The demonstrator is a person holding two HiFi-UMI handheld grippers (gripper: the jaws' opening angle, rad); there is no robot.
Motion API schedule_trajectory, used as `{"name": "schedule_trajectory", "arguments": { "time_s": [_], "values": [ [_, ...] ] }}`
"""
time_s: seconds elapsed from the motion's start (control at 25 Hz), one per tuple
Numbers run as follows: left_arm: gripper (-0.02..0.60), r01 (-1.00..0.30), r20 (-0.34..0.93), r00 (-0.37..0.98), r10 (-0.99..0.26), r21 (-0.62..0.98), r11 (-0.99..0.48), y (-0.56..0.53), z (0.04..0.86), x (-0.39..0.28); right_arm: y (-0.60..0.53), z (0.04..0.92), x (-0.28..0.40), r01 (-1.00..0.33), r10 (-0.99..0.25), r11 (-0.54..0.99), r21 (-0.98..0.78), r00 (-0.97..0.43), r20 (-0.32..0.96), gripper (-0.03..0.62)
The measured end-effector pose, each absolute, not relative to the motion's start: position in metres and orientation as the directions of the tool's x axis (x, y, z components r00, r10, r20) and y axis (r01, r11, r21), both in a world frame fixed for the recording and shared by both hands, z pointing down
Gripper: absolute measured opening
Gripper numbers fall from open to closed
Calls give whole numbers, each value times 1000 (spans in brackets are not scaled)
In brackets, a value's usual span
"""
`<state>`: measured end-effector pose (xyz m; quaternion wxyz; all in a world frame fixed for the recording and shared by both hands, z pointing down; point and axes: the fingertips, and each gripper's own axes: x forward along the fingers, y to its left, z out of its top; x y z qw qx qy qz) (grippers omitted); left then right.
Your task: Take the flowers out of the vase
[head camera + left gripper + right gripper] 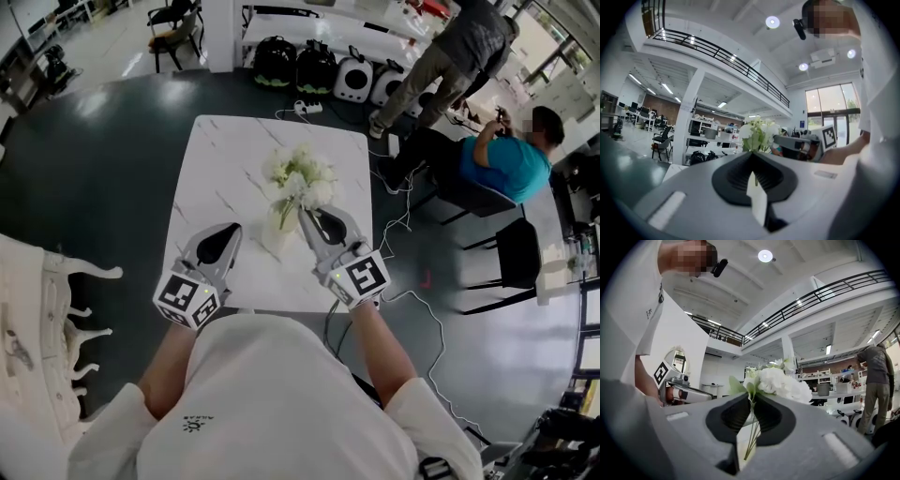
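A bunch of white flowers point(300, 178) stands in a pale vase point(278, 234) at the middle of a white marble table point(216, 169). My right gripper point(303, 214) is shut on the green stems point(752, 432) just under the blooms point(780, 383). The stems run down into the vase point(740, 446) below the jaws. My left gripper point(234, 230) hovers to the left of the vase with its jaws together, apart from the vase. In the left gripper view the flowers point(759, 133) and the right gripper point(778, 139) show beyond the shut jaws point(752, 153).
A white ornate chair point(37, 319) stands at the table's left, a black chair point(520, 253) to the right. A seated person in a teal shirt point(506, 159) and a standing person point(459, 56) are beyond. Cables point(403, 225) trail on the dark floor.
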<state>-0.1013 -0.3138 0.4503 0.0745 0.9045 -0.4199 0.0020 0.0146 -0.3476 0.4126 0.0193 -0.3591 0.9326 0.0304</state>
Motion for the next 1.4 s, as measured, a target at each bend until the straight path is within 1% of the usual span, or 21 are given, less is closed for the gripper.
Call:
{"name": "schedule_trajectory", "arguments": {
  "time_s": [0.52, 1.4],
  "values": [
    [-11, -746, 44, 662, -748, 132, -652, -323, 439, -98, -348, 394, 11, -679, -676, 730, 85, -734, -64, 23],
    [-11, -708, -16, 701, -713, 104, -699, -341, 401, -76, -346, 347, 14, -694, -682, 704, 149, -720, -131, 23]
  ]
}}
